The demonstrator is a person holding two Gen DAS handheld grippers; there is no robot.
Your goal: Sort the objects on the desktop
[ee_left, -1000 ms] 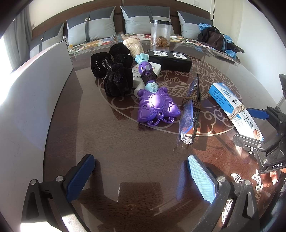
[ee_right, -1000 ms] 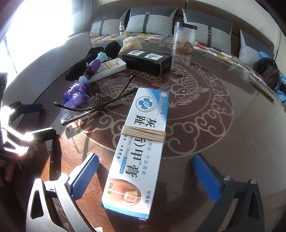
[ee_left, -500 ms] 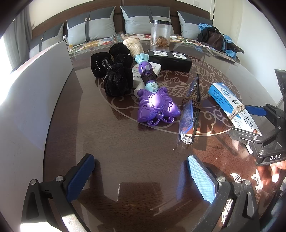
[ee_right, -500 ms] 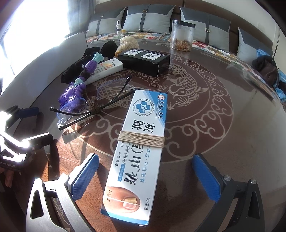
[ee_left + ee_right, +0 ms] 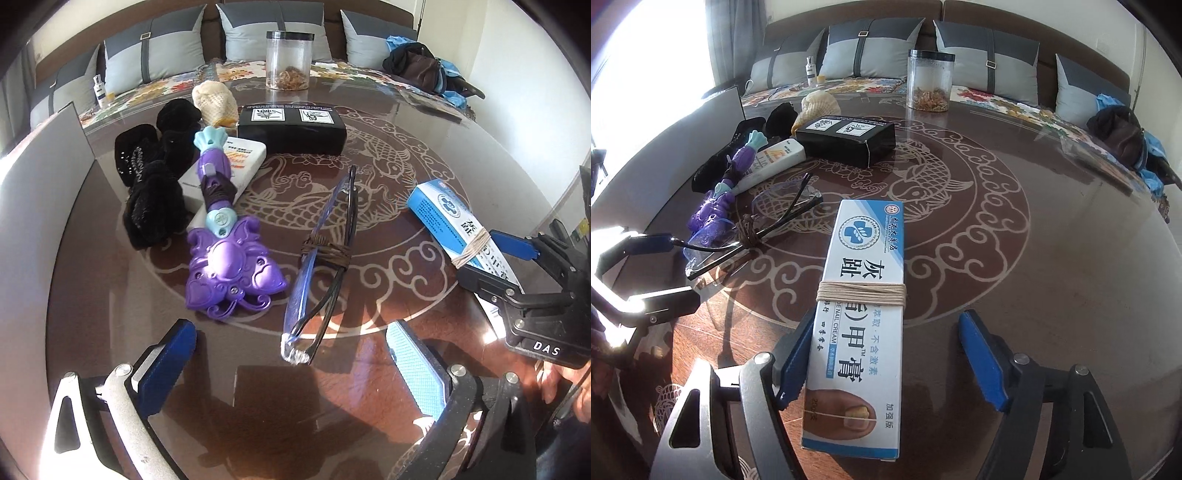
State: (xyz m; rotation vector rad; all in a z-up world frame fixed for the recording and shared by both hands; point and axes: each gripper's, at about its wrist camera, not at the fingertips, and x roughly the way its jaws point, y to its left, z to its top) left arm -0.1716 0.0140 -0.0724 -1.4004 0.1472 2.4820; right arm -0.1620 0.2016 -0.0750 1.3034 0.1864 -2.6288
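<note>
A blue-and-white nail cream box (image 5: 864, 295) wound with beige string lies on the glass table, its near end between the fingers of my right gripper (image 5: 886, 325). The jaws are closing: the left pad (image 5: 796, 354) touches the box's edge, while the right pad (image 5: 982, 358) stands a gap away. The left wrist view shows that gripper (image 5: 491, 262) astride the box (image 5: 443, 214). My left gripper (image 5: 291, 332) is open and holds nothing. Folded glasses (image 5: 325, 251) tied with brown cord end just ahead of it, beside a purple toy wand (image 5: 225, 258).
Farther back lie black fabric pieces (image 5: 151, 206), a white tube (image 5: 240, 162), a black box (image 5: 291, 127), a beige net ball (image 5: 214, 99) and a clear jar (image 5: 290, 61). A grey panel (image 5: 37, 184) stands along the left edge. Cushions line the bench behind.
My right gripper's jaws have narrowed around the cream box, the left pad now against it. My left gripper has moved closer to the glasses and the wand, still open.
</note>
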